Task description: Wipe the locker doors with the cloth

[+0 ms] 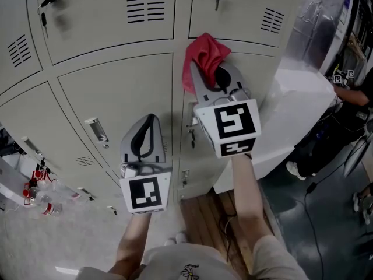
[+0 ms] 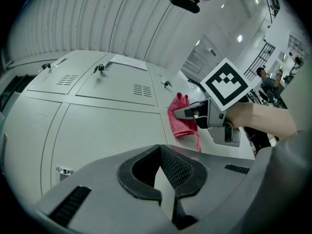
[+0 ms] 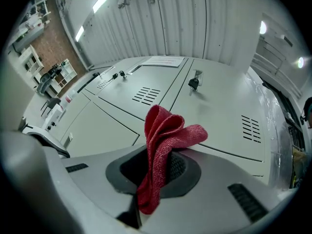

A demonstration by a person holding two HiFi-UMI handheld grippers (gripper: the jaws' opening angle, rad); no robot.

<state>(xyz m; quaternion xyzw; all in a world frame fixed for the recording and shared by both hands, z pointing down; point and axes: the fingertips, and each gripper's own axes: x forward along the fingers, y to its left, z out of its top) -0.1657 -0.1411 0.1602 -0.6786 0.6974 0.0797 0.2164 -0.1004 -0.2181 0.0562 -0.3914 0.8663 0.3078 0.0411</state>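
Head view: at least six locker doors [image 1: 116, 92], one red cloth [image 1: 205, 51] and two tongs are showing. The right tongs [image 1: 214, 69] are holding the cloth up at the seam between two doors; contact cannot be confirmed.

Left gripper view: the left tongs [image 2: 159, 150] are sitting closed and empty.

Right gripper view: the right tongs are clamping the cloth, which is bunching above the pads.

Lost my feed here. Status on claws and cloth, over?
Right claw shut on red cloth, up by the locker doors. Left claw shut, empty. Nothing in the way.
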